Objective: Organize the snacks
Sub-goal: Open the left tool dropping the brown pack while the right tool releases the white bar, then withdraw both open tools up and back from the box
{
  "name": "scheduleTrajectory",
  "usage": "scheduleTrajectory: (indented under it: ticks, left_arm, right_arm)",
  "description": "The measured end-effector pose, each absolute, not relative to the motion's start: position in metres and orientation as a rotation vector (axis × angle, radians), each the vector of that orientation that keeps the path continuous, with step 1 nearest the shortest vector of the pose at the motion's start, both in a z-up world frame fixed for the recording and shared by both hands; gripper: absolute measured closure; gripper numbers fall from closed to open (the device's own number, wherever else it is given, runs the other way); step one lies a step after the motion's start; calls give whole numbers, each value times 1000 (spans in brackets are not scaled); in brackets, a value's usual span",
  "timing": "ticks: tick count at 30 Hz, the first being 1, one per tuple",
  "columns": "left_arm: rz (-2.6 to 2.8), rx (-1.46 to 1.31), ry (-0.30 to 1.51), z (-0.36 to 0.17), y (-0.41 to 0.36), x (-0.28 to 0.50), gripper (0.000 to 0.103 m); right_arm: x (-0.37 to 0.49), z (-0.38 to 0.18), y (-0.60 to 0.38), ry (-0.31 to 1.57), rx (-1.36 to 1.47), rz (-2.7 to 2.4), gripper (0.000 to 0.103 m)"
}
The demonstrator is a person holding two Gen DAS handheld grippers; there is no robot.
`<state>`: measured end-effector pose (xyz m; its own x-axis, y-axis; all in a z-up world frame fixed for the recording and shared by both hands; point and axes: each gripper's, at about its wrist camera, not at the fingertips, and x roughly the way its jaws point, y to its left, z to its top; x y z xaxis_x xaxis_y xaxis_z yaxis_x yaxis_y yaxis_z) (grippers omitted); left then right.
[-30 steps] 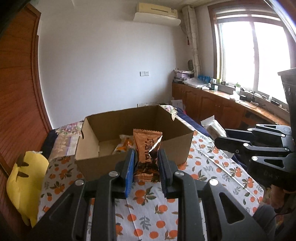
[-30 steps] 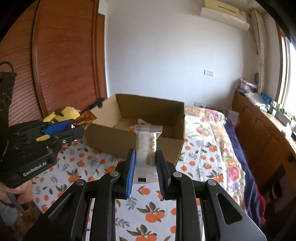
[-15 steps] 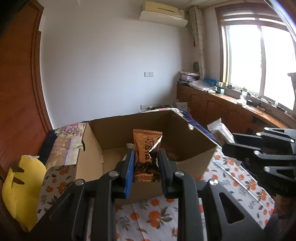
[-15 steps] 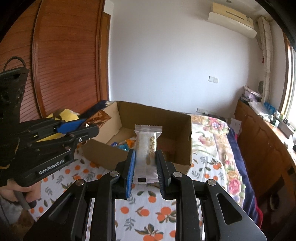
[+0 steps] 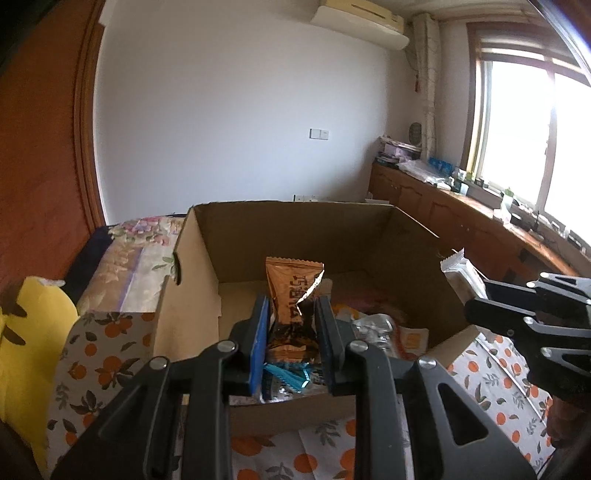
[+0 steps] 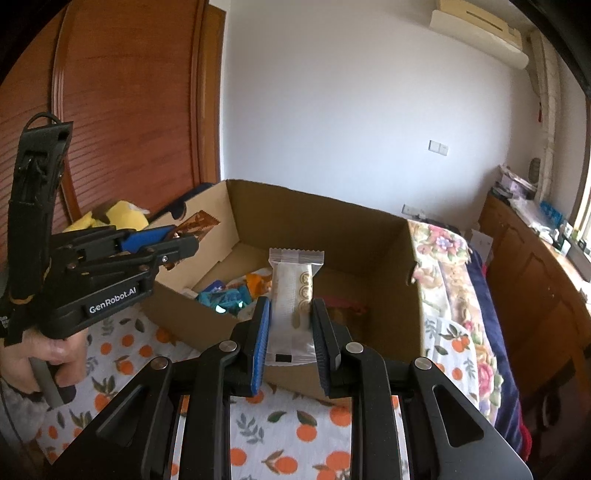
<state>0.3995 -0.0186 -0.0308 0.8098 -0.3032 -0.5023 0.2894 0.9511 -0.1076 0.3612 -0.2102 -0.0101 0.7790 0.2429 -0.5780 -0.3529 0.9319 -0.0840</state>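
Matt cardboard box (image 5: 417, 240) — glossy foil brown wrapper (image 5: 293, 295), smooth white wrapper (image 6: 293, 295), printed cloth (image 6: 295, 424).

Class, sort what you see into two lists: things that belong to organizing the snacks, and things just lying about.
Part of the job:
brown packet in the left gripper
white packet in the right gripper
box
loose snacks in it

Just lying about:
yellow plush
tablecloth
air conditioner

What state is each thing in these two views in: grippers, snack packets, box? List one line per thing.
left gripper: shut on the brown packet.
brown packet: upright, sealed, held over the box.
right gripper: shut on the white packet.
white packet: upright, sealed, held at the box's near wall.
cardboard box: open-topped, partly filled with loose snacks.
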Motion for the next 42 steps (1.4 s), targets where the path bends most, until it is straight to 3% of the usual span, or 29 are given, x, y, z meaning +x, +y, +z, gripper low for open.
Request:
scheduleTrajectory:
  ticks: [9,21,42]
  left_arm:
    - [-316,-42,548,-42,-16,405,79]
    - [-309,-25,526,-45,-13,404,69]
    - [-268,14,491,-50,-19,400,69]
  right_arm:
    - [388,-23,-213,604,-168,326,82]
    - [418,-35,-209,641,-116,349,82]
    - [418,-39,-208,672,-92,369,78]
